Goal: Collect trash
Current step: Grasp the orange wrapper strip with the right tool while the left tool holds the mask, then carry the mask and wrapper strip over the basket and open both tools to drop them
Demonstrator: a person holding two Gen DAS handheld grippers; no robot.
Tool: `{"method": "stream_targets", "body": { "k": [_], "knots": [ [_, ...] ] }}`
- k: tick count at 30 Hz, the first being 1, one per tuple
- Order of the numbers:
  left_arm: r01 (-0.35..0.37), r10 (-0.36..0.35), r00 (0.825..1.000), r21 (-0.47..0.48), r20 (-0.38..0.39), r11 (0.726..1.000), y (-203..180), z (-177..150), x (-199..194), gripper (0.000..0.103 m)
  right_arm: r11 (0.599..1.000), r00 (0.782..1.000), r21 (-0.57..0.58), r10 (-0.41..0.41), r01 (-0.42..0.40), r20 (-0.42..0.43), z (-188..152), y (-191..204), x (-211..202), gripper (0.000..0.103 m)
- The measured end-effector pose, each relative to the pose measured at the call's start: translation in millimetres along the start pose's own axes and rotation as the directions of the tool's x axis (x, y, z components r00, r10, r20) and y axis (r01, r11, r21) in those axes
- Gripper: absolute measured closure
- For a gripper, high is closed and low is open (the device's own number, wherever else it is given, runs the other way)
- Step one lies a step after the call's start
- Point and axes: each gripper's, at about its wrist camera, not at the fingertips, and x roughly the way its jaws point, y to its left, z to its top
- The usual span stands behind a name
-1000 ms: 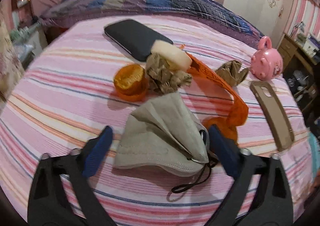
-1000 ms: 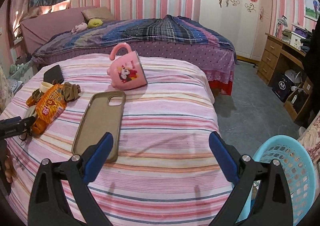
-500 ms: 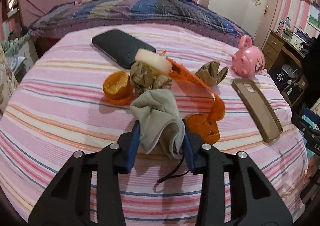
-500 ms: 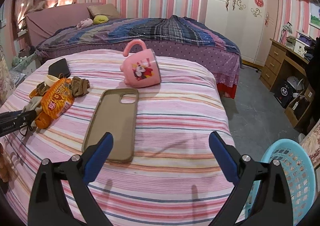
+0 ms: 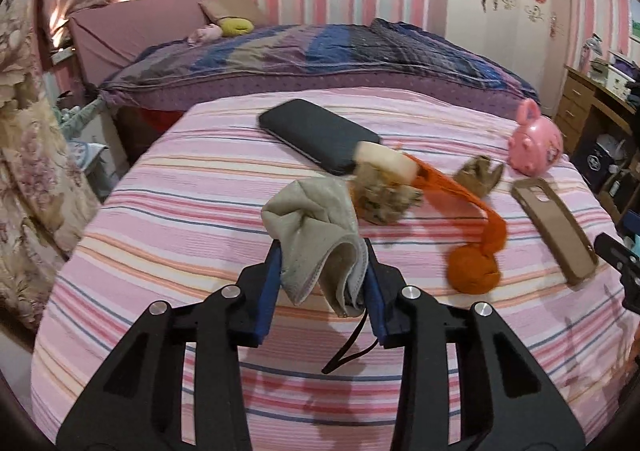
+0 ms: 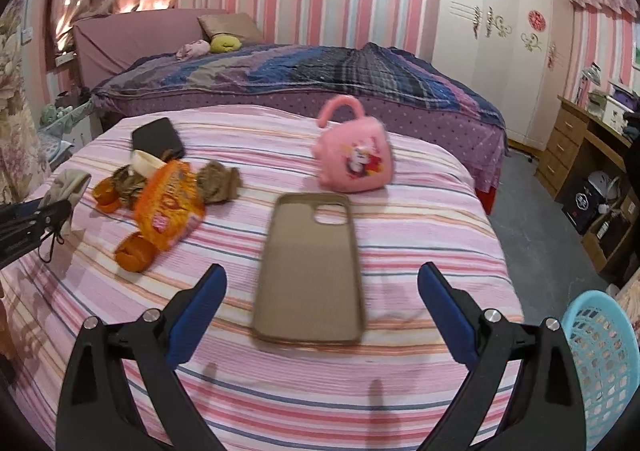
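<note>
A crumpled grey face mask [image 5: 308,207] hangs between the blue pads of my left gripper [image 5: 322,251], which is shut on it and holds it above the pink striped cover; its black ear loop dangles below. In the right wrist view the mask [image 6: 66,183] shows at the far left. Behind it lie an orange snack wrapper [image 5: 452,187], orange peel [image 5: 474,269] and two wads of brown paper [image 5: 384,191]. My right gripper [image 6: 322,273] stands open and holds nothing, low over a brown phone case [image 6: 312,263].
A black phone [image 5: 316,133], a white tape roll [image 5: 386,161] and a pink mug [image 6: 354,159] on its side share the striped cover. A light blue basket [image 6: 600,347] stands on the floor at the lower right. A bed, a wardrobe and a desk lie beyond.
My left gripper closed on the mask, which lay flat, and lifted it off the cover. My right gripper moved left, bringing the phone case between its open fingers.
</note>
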Motion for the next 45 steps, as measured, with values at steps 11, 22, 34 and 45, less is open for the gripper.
{"method": "stream_targets", "body": {
  "k": [11, 22, 34, 45],
  "knots": [
    [-0.047, 0.048, 0.997, -0.028, 0.057, 0.999, 23.3, 13.6, -7.8, 0.066, 0.994, 0.997, -0.078, 0.083, -0.083, -0.004, 16.4, 55.2, 16.0, 0.009],
    [-0.081, 0.083, 0.996, -0.077, 0.032, 0.994, 43.7, 15.5, -0.4, 0.066, 0.979, 0.985, -0.131, 0.146, -0.158, -0.096, 26.9, 96.7, 55.2, 0.043],
    [-0.087, 0.089, 0.996, -0.062, 0.029, 0.994, 35.6, 16.2, -0.9, 0.066, 0.968, 0.98, -0.154, 0.19, -0.196, -0.052, 23.5, 100.1, 53.2, 0.096],
    [-0.074, 0.077, 0.995, -0.059, 0.059, 0.996, 26.7, 13.9, -18.4, 0.066, 0.982, 0.987, -0.101, 0.162, -0.159, 0.019, 20.8, 57.2, 19.3, 0.097]
  ]
}}
